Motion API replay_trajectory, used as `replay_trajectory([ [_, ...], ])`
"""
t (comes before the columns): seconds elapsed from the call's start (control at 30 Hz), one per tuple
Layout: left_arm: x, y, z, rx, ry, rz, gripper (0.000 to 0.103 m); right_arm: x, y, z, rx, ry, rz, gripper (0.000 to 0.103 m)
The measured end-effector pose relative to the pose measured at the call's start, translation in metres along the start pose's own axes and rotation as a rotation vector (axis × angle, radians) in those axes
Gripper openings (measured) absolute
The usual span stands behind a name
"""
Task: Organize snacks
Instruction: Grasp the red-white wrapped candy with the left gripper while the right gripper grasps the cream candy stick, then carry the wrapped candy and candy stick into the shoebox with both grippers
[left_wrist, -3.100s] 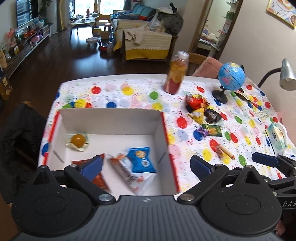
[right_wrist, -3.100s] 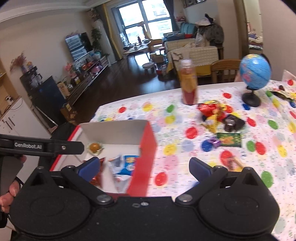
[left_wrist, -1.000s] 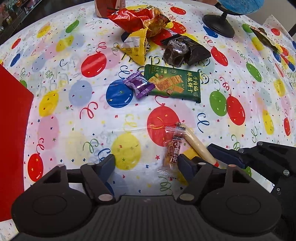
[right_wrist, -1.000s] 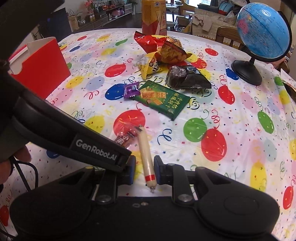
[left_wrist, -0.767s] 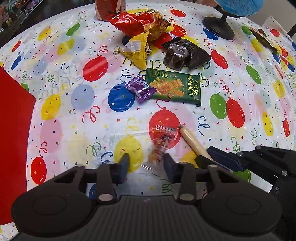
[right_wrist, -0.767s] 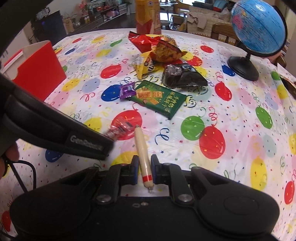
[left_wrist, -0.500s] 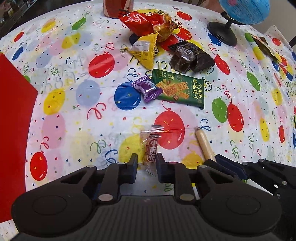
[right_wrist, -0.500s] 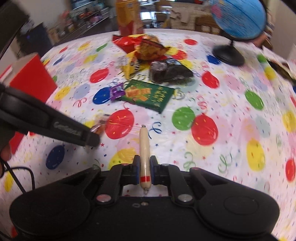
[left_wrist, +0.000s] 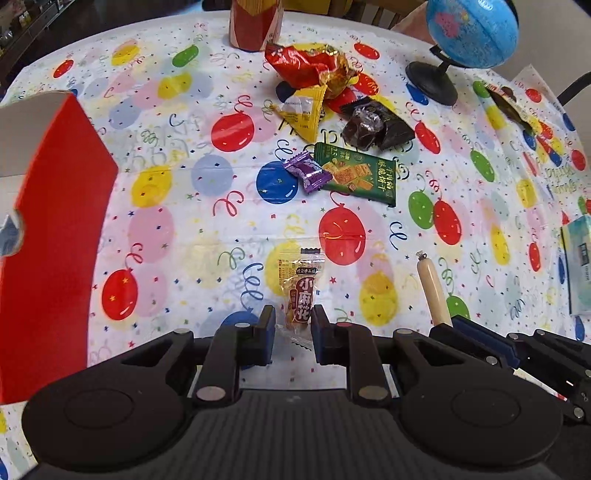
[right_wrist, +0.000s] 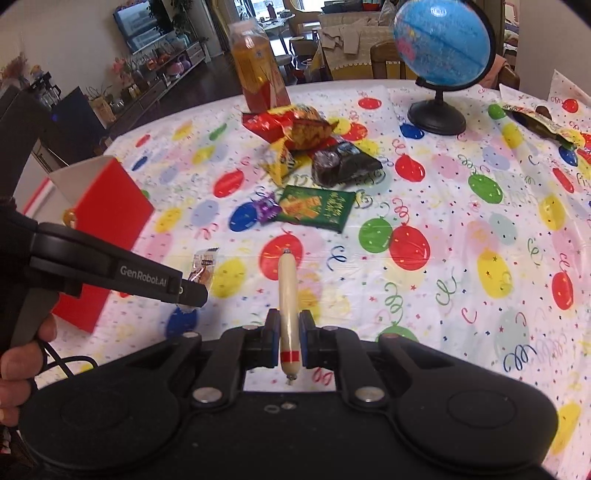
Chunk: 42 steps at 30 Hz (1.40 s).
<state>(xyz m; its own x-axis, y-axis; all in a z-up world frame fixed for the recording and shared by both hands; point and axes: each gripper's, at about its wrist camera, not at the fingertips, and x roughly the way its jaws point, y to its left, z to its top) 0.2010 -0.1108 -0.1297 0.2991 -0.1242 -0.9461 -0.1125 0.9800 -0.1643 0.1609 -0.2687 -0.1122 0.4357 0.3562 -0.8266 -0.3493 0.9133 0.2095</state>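
Now each hand-held gripper, left (left_wrist: 293, 328) and right (right_wrist: 289, 338), clamps a snack packet (left_wrist: 301, 288) and sausage stick (right_wrist: 287, 295).

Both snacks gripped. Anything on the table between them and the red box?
Nothing visible. Only bare tablecloth lies between the red box and the two held snacks: clear packet in the left hand-held gripper, sausage stick in the right hand-held gripper.

Globe (right_wrist: 442, 44) on black stand, drink bottle (right_wrist: 257, 72) upright on balloon-print tablecloth (right_wrist: 461, 258).
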Motion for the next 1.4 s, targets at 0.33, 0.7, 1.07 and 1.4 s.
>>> replay_trajectory([
  [0.33, -0.063, 0.028, -0.017, 0.023, -0.075, -0.02, 0.02, -0.041, 0.036, 0.005, 0.019, -0.045, 0.021, 0.009],
  [0.7, -0.112, 0.074, -0.025, 0.027, -0.13, -0.038, 0.02, -0.063, 0.102, 0.015, -0.002, -0.09, 0.044, 0.009],
  [1.07, -0.142, 0.138, -0.031, 0.024, -0.166, -0.038, 0.02, -0.061, 0.175, 0.025, -0.035, -0.121, 0.061, 0.009],
  [1.4, -0.164, 0.207, -0.03, 0.009, -0.189, -0.016, 0.02, -0.047, 0.243, 0.032, -0.05, -0.137, 0.082, 0.009],
])
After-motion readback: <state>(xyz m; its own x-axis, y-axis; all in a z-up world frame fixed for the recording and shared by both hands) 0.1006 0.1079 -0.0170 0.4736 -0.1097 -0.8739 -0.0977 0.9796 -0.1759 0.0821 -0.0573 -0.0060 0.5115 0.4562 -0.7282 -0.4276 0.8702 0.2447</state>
